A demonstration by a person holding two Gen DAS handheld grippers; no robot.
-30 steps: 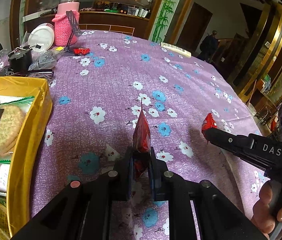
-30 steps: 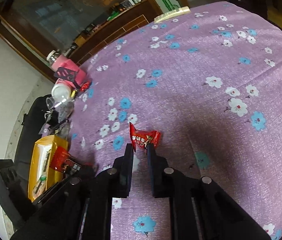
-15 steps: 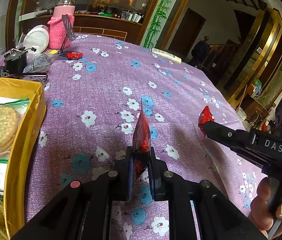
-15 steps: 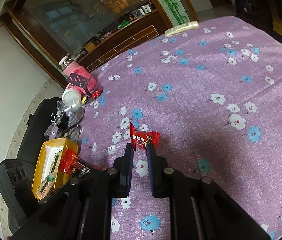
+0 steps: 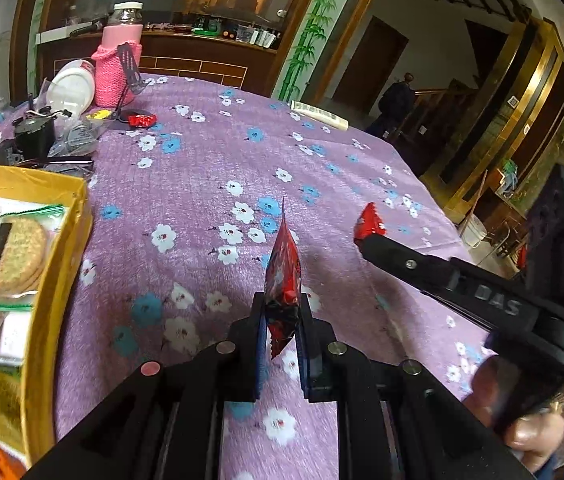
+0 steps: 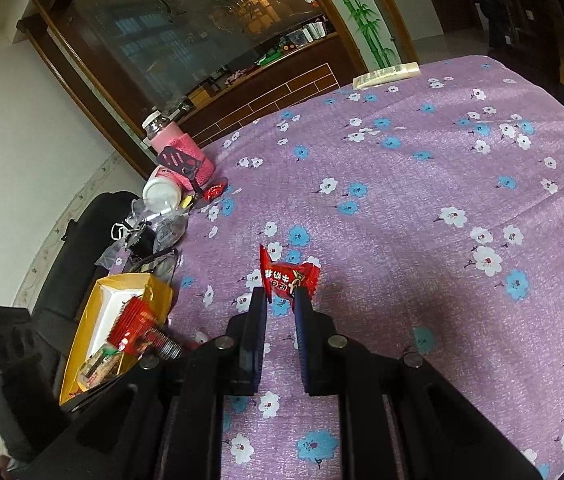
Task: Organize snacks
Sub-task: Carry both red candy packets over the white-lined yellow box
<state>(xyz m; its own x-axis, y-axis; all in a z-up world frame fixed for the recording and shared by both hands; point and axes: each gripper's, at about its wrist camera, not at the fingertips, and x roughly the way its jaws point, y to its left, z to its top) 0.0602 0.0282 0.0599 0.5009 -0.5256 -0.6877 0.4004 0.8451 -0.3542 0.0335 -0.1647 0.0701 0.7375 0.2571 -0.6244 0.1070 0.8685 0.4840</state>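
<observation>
On my right gripper's arm (image 5: pixel 493 300) I read "DAS" in raised letters. The red candy (image 6: pixel 287 278) pinched in that gripper carries white Chinese characters, seen upside down; I can't make them out.

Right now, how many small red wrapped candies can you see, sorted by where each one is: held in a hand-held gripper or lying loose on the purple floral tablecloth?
Small red wrapped candies held in the left hand-held gripper: 1
Held in the right hand-held gripper: 1
Loose on the purple floral tablecloth, beside the pink knitted bottle sleeve: 1
Total: 3
</observation>
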